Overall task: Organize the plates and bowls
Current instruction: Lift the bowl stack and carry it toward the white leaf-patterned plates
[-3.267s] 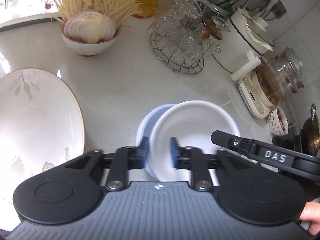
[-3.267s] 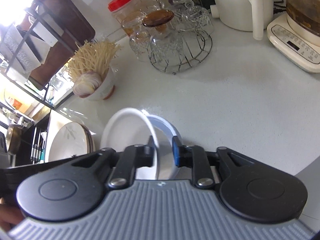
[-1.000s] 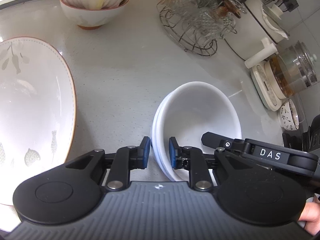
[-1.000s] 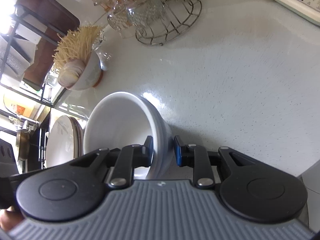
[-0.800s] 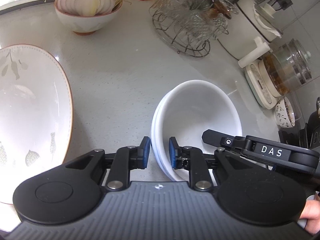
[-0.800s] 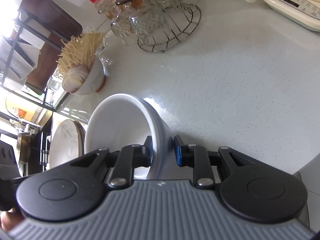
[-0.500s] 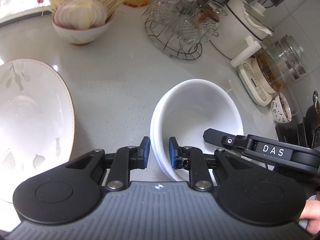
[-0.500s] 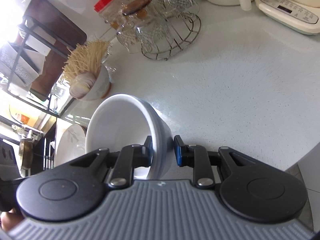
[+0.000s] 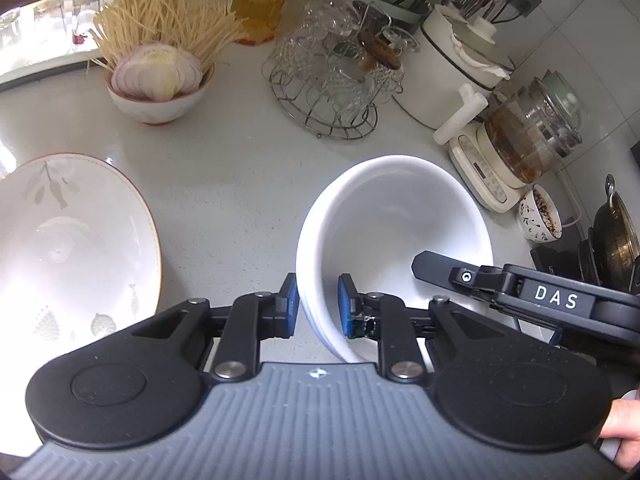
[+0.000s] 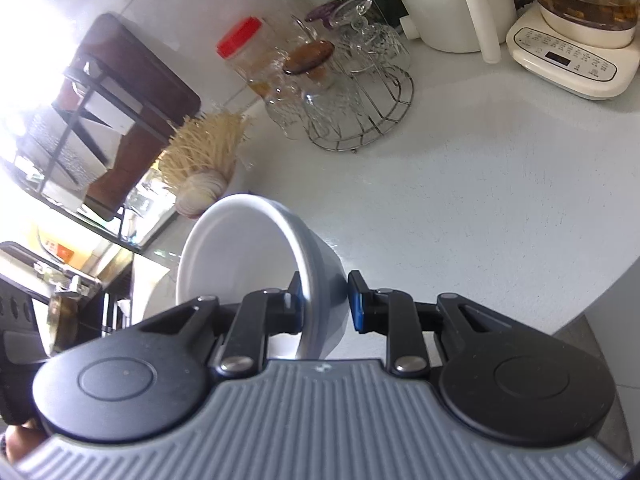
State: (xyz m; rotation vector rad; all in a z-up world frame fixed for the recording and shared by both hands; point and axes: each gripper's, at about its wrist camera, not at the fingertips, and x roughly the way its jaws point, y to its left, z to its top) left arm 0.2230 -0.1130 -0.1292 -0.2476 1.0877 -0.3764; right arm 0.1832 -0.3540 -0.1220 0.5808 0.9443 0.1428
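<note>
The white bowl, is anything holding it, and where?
Yes. Both hand-held grippers hold the white bowl by its rim: the left hand-held gripper pinches the near-left edge, one pad inside and one outside, and the right hand-held gripper pinches the opposite edge.

Two wrist fisheyes, close, angled down at one counter
Both share the stacked white ceramic bowls, apparently from opposite rims.
</note>
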